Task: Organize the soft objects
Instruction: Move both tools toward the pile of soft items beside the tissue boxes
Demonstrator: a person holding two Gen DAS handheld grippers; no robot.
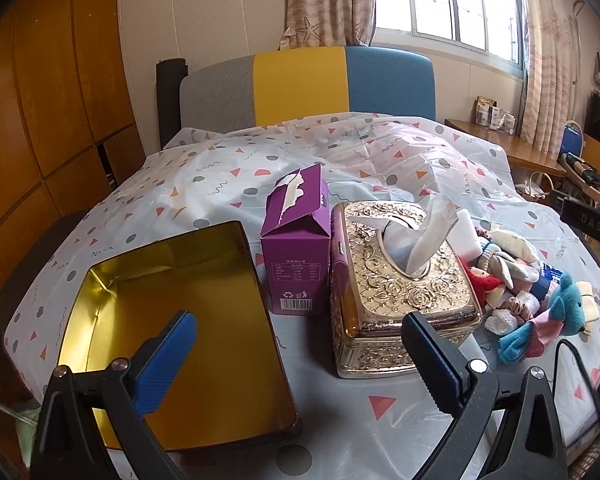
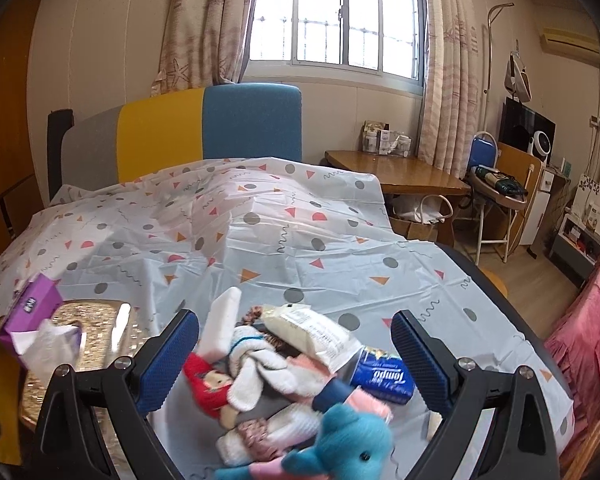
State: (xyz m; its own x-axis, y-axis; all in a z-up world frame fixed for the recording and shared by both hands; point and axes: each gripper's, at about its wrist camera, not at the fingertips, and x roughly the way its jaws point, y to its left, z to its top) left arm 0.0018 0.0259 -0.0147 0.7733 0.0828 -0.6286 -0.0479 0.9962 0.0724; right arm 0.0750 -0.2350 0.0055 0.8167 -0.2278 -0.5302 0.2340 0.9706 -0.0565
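Your left hand-held gripper [image 1: 300,354] hangs over the bed with its blue-padded fingers spread wide and nothing between them. Below its left finger lies the gold-lined tin [image 1: 172,344], lid off and interior bare, resting on the patterned sheet [image 1: 204,184] that covers the bed. Just right of the tin stands the purple carton [image 1: 296,240], its top torn open, and touching the carton's right side is the ornate golden tissue box [image 1: 404,288] with a tissue poking up through its slot.

The soft objects sit in a pile [image 1: 528,280] just right of the tissue box, near the bed's right edge. Your right hand-held gripper [image 2: 296,360] hovers directly above that pile, fingers also wide apart and holding nothing. Between them you see a blue plush animal [image 2: 352,440] nearest the camera, a small red-clad doll [image 2: 208,384], rolled white socks [image 2: 260,368], a white sponge block [image 2: 224,320] leaning upright at the back, a wrapped white packet [image 2: 312,332], and a blue Tempo tissue pack [image 2: 382,376] on the right side. The items overlap and touch one another.
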